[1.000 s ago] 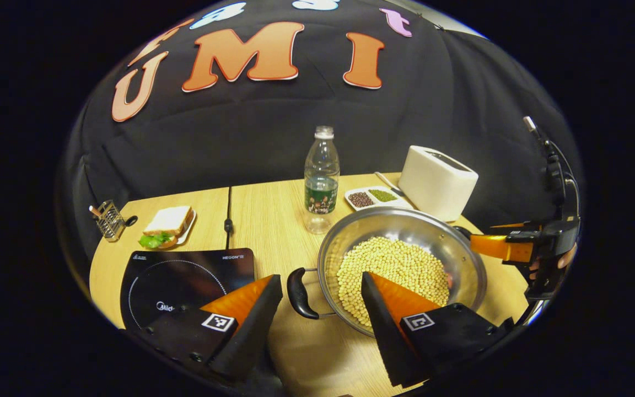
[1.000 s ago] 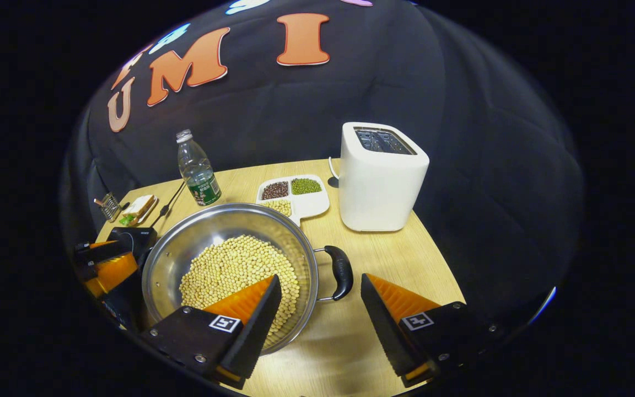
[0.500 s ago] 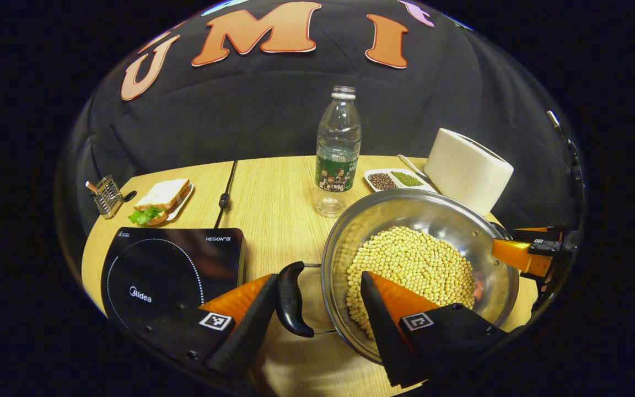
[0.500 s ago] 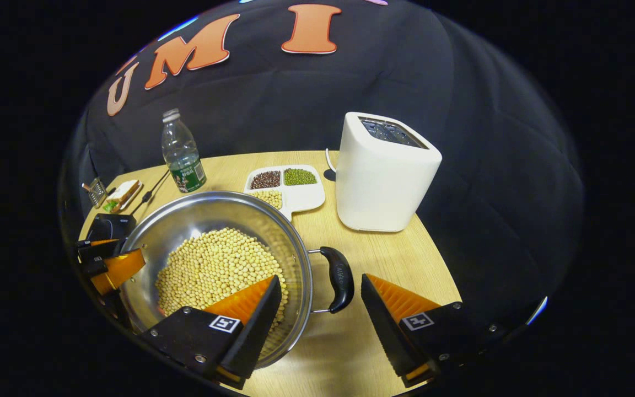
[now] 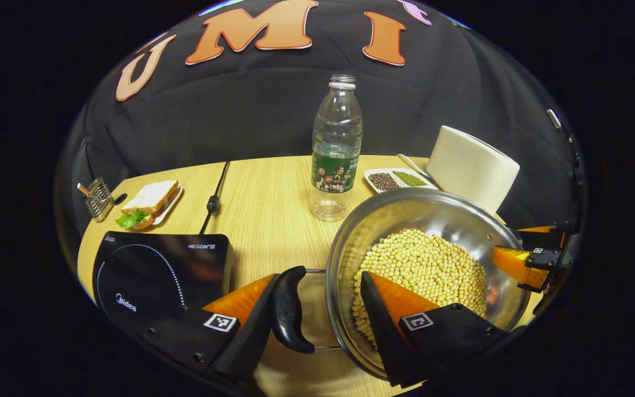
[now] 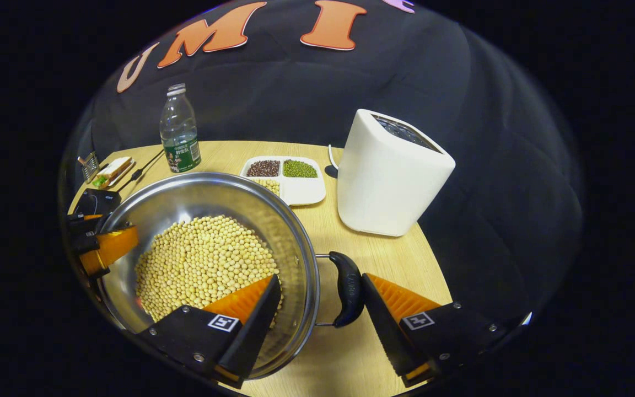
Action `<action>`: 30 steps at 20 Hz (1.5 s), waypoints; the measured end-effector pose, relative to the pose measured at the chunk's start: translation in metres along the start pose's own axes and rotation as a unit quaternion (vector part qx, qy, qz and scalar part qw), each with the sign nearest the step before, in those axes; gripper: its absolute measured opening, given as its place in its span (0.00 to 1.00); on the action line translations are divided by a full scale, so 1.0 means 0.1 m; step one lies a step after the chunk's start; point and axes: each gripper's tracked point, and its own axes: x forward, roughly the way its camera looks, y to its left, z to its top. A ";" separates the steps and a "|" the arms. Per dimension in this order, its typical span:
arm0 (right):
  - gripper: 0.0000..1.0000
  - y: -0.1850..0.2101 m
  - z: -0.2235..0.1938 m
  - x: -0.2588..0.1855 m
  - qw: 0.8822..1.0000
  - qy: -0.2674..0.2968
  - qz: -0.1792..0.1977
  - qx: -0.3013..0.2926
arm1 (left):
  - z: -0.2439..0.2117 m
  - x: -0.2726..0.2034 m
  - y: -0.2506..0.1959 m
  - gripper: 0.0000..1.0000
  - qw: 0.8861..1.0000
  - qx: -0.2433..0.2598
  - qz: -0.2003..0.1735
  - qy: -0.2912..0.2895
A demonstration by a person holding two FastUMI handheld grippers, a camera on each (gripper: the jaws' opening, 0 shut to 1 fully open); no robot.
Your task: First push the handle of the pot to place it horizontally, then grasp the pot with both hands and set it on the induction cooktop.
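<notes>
**Both claws spread around the pot's side handles**

The steel pot, holding a heap of pale beans, sat on the wooden tabletop, filling the lower right of the left gripper view and the lower left of the right gripper view. Its two black side handles lay level with the rim.

In the left gripper view, the left claw stood wide open at the bottom of the frame, one finger against the outer face of the near handle and the other reaching over the rim above the beans. It bracketed handle and pot wall without both fingers pressing. In the right gripper view, the right claw was likewise spread wide, one finger over the beans inside the rim, the other just beside or touching the opposite handle; contact could not be made out for certain.

The induction cooktop lay at lower left of the left gripper view, apart from the pot. Behind stood a water bottle, a divided dish of beans, a white toaster, and at far left a sandwich on a plate and a small wire holder.
</notes>
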 end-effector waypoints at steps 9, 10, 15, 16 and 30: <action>0.80 -0.06 -0.02 0.08 0.999 -0.012 -0.035 -0.027 | -0.02 0.12 0.09 0.82 0.999 0.016 0.024 -0.017; 0.78 -0.06 -0.02 0.08 0.999 -0.015 -0.034 -0.024 | -0.01 0.12 0.09 0.81 0.999 0.015 0.025 -0.019; 0.69 -0.05 -0.03 0.06 0.999 -0.012 -0.035 0.011 | 0.06 0.08 0.10 0.78 0.998 0.022 0.043 -0.040; 0.68 -0.05 -0.04 0.04 0.999 -0.014 -0.035 0.016 | 0.09 0.04 0.10 0.78 0.997 0.028 0.046 -0.049; 0.64 0.18 0.24 -0.63 0.996 -0.078 -0.049 0.021 | 0.31 -0.56 0.38 0.77 0.995 0.003 0.056 -0.081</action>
